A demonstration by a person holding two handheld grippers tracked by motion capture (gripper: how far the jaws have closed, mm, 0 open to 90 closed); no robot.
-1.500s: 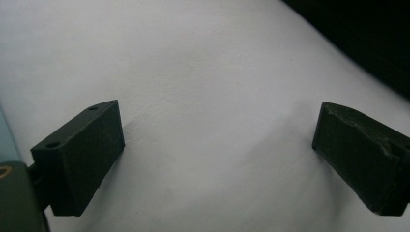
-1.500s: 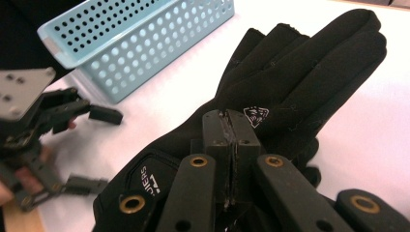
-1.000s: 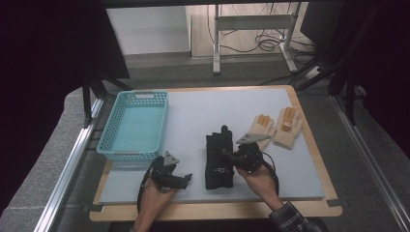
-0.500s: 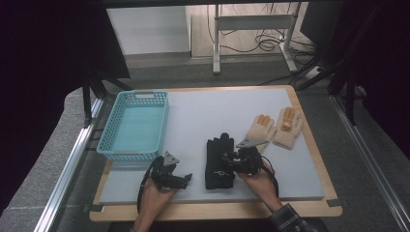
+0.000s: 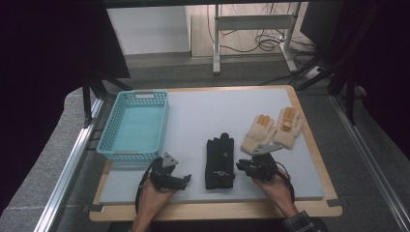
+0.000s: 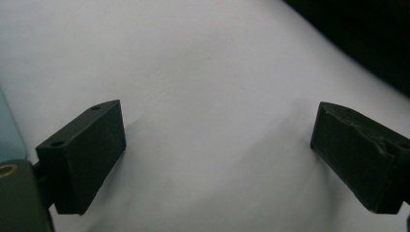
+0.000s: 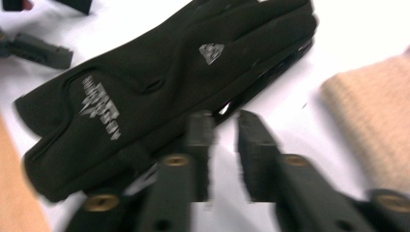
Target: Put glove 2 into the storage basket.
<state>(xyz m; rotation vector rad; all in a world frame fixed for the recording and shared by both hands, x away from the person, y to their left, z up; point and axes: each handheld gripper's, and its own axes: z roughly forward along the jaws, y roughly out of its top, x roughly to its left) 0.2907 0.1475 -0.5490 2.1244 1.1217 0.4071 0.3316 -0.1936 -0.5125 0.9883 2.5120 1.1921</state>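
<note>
The high view shows a pair of soft black fabric gloves (image 5: pixel 219 163) lying flat, one on top of the other, near the front of the grey table mat (image 5: pixel 212 111), between the two hands. The right gripper (image 5: pixel 244 167) sits just beside the gloves' right edge. Its jaws have just been closing and now stand nearly together, with nothing between them. The left gripper (image 5: pixel 186 179) rests on the mat with its jaws wide apart and empty. The gloves look light and floppy, so they will likely bend and droop when lifted. A good place to pinch is probably the thick cuff end.
</note>
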